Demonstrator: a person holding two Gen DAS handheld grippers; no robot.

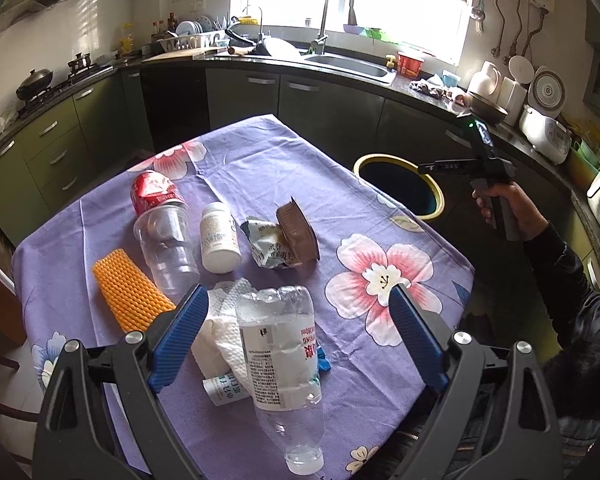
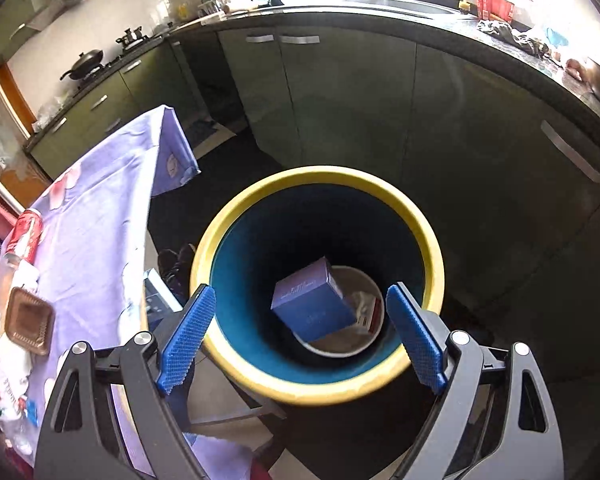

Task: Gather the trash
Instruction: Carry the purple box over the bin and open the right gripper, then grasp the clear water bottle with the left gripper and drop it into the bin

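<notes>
My left gripper (image 1: 298,300) is open above the table, its blue fingers either side of a crushed clear water bottle (image 1: 278,356) lying on a white paper towel (image 1: 224,328). Farther off lie a clear plastic cup (image 1: 166,244), a red can (image 1: 154,192), a white pill bottle (image 1: 219,238), a crumpled wrapper (image 1: 266,242), a brown tray (image 1: 298,230) and an orange foam sleeve (image 1: 130,294). My right gripper (image 2: 300,304) is open and empty over the yellow-rimmed trash bin (image 2: 428,236). A blue box (image 2: 312,304) is inside the bin, in mid-air or resting on a white bowl (image 2: 340,346).
The table has a purple flowered cloth (image 1: 380,280). The bin (image 1: 434,196) stands off the table's far right corner. Dark green kitchen cabinets (image 1: 328,108) and a counter with a sink (image 1: 352,64) run behind. A person's arm holds the right gripper (image 1: 488,176).
</notes>
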